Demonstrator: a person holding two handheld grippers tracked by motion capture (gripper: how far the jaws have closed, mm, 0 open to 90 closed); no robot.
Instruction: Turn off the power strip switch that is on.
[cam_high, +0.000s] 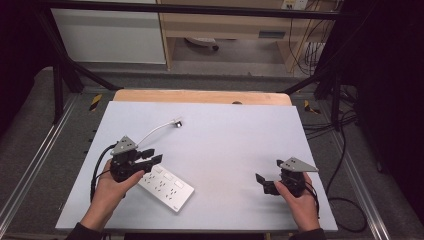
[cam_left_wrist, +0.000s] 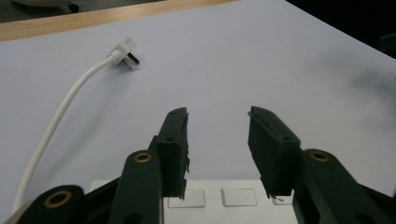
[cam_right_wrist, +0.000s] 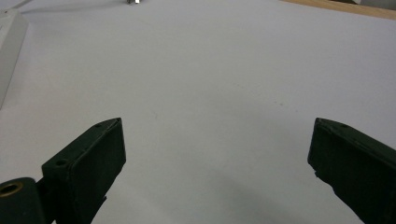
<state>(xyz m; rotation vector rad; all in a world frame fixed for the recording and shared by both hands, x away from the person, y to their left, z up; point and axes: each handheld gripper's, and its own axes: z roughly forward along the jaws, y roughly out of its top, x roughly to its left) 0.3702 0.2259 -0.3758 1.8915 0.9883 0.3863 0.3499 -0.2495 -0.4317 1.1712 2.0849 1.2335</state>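
A white power strip (cam_high: 167, 187) lies flat near the table's front left, and its sockets show just under the jaws in the left gripper view (cam_left_wrist: 233, 198). Its white cable (cam_high: 152, 131) curves away to a loose plug (cam_high: 176, 121) lying on the table, seen again farther off in the left gripper view (cam_left_wrist: 125, 52). My left gripper (cam_high: 152, 156) hovers over the strip's far end, open, nothing between its jaws (cam_left_wrist: 218, 121). My right gripper (cam_high: 269, 171) rests at the front right, wide open over bare table (cam_right_wrist: 215, 135), well apart from the strip (cam_right_wrist: 9, 51).
The work surface is a pale grey sheet (cam_high: 225, 145) on a wooden table (cam_high: 200, 96). Black frame posts (cam_high: 57, 85) stand at the back corners. Loose cables (cam_high: 340, 200) lie on the floor to the right.
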